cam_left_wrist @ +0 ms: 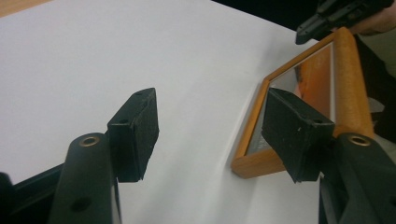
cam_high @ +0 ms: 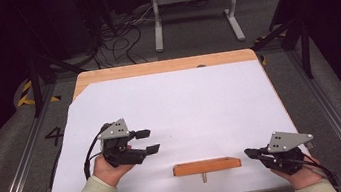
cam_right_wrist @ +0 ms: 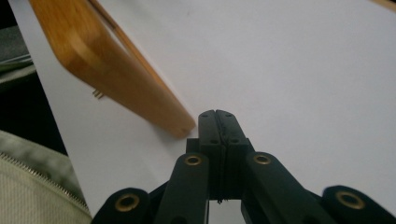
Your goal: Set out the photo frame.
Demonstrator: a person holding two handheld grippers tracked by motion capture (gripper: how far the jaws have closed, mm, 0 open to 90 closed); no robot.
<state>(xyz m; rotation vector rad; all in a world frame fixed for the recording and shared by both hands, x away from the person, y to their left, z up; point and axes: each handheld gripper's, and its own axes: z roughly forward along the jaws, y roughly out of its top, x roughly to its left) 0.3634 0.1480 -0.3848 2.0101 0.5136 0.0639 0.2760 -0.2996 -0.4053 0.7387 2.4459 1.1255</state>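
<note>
1. Where the white sheet [cam_high: 185,109] nears the person's edge of the table, one small mirror [cam_high: 207,166] in a wooden frame is seen, standing up on its long edge with a short metal peg below its middle.
2. From the left gripper view, the frame is shown as orange-brown wood with rounded corners, and the glass inside it reflects an orange tone.
3. From the right gripper view, the back of the mirror [cam_right_wrist: 116,70] is seen as plain wood, with a small brass fitting low on it.
4. The left gripper [cam_high: 147,141] is held well to the left of the mirror and apart from it; its jaws are spread, with nothing between them.
5. The right gripper [cam_high: 248,153] is held just beside the right end of the frame; its jaws are pressed together on nothing, and whether the tips touch the wood cannot be told.
6. The table [cam_high: 164,66] is of light wood, and most of it is covered by the white sheet, one far corner of which is cut off slantwise.
7. Beyond the table, a grey carpeted floor, a tangle of dark cables [cam_high: 120,37] and a grey metal stand [cam_high: 195,9] are seen; the rest of the room is dark.
8. Counted: one mirror, one sheet, one table, two grippers, two hands in pale sleeves.
</note>
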